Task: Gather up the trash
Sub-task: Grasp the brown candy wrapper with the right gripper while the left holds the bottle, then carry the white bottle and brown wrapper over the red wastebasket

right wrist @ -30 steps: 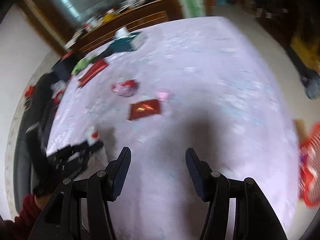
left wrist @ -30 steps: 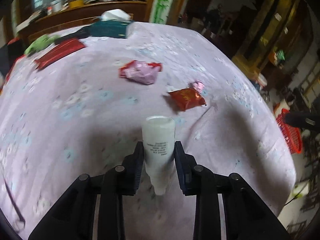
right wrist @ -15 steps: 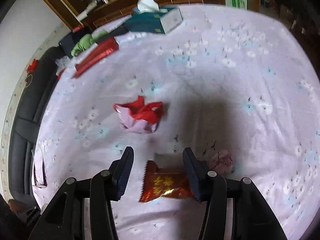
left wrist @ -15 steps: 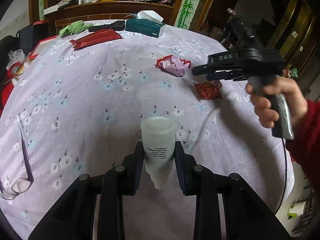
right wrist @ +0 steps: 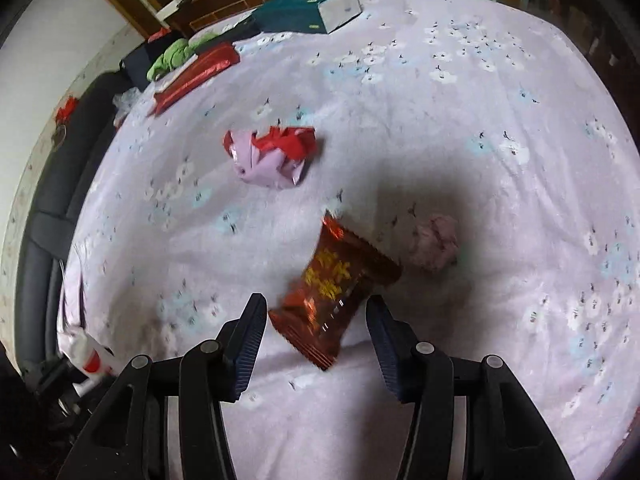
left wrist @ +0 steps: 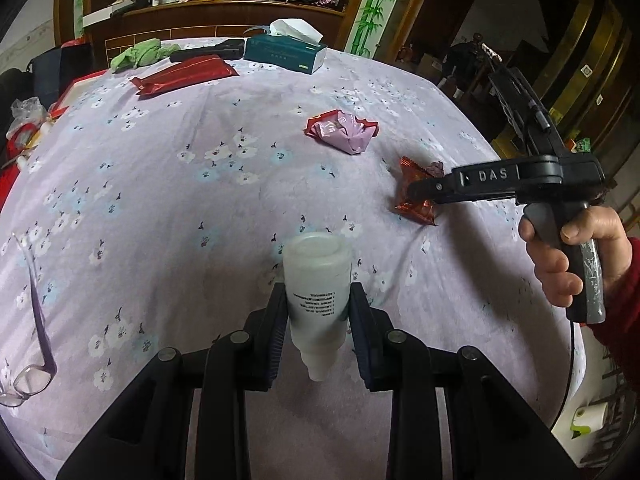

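My left gripper (left wrist: pixel 318 304) is shut on a white plastic bottle (left wrist: pixel 318 276), held cap-down above the flowered lilac tablecloth (left wrist: pixel 160 200). My right gripper (right wrist: pixel 316 316) is open, low over the cloth, with a dark red snack wrapper (right wrist: pixel 336 288) lying between its fingers. In the left wrist view the right gripper (left wrist: pixel 414 191) is held by a hand and covers part of that wrapper (left wrist: pixel 414 210). A crumpled pink and red wrapper (right wrist: pixel 272 156) (left wrist: pixel 344 132) lies farther off. A small pinkish paper ball (right wrist: pixel 434 242) sits just right of the red wrapper.
At the far side of the table stand a teal tissue box (left wrist: pixel 284 50), a long red packet (left wrist: pixel 186 74) and a green cloth (left wrist: pixel 138 54). Glasses (left wrist: pixel 28 376) lie at the left edge. The table's rim curves down on the right, by the hand (left wrist: pixel 568 256).
The right gripper has come in low over the dark red wrapper, which now sits between its open fingers. The left gripper keeps the bottle, almost still.
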A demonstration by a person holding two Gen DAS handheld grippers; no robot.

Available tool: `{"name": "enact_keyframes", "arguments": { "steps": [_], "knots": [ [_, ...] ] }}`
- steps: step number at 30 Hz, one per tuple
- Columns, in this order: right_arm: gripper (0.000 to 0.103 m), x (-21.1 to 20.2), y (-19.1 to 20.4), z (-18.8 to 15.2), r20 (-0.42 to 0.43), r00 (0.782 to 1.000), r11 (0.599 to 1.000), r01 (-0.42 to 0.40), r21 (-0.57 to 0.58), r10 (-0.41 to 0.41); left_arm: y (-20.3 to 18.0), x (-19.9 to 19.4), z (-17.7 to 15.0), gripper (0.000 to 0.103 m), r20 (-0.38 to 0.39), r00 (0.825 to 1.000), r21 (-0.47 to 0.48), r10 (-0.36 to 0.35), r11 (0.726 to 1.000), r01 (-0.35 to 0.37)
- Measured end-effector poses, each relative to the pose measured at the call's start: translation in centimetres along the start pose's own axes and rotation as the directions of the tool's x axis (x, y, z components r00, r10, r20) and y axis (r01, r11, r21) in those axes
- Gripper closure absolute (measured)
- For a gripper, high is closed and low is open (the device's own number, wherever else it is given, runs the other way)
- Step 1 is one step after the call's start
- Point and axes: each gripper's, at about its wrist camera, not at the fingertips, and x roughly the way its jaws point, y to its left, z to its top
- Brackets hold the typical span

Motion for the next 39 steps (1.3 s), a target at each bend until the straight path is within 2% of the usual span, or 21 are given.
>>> {"name": "enact_keyframes", "arguments": {
  "steps": [5,7,12,19,24,32,39],
  "knots": [
    [0.048,1.4,-0.1,0.7,-0.007,0.997,0.992,0.074,0.103,-0.074,-0.4,0.3,0.4,0.074,0.0,1.0,0.008,0.005,1.0,-0.005],
    [0.063,1.3,0.2,0.5,0.004,0.994,0.989,0.106,0.104,-0.107,-0.7,0.4,0.5,0.074,0.001,1.0,0.016,0.01,1.0,-0.01],
    [0.069,-0.8,0.5,-1.0,0.042,0.993,0.987,0.104,0.119,-0.11,-1.4,0.0,0.2,0.074,0.027,0.999,0.033,0.048,0.998,-0.048],
    [0.069,-6.0,1.8,-7.2,0.112,0.985,0.988,0.119,0.102,-0.13,-3.3,-0.5,-0.5,0.074,0.043,0.997,0.044,0.063,0.997,-0.064],
    [0.069,-8.2,1.8,-11.3,0.132,0.977,0.979,0.148,0.138,-0.166,-5.2,-0.7,-0.7,0.074,0.052,0.996,0.067,0.067,0.995,-0.07],
    [0.069,-11.5,1.1,-16.9,0.175,0.937,0.948,0.273,0.166,-0.301,-9.1,-1.4,-1.7,0.074,0.06,0.997,0.119,0.05,0.991,-0.056],
    [0.069,-13.9,-0.6,-20.3,0.187,0.914,0.926,0.327,0.189,-0.361,-12.8,-2.5,-2.0,0.074,0.075,0.997,0.168,0.02,0.985,-0.032]
  ]
}}
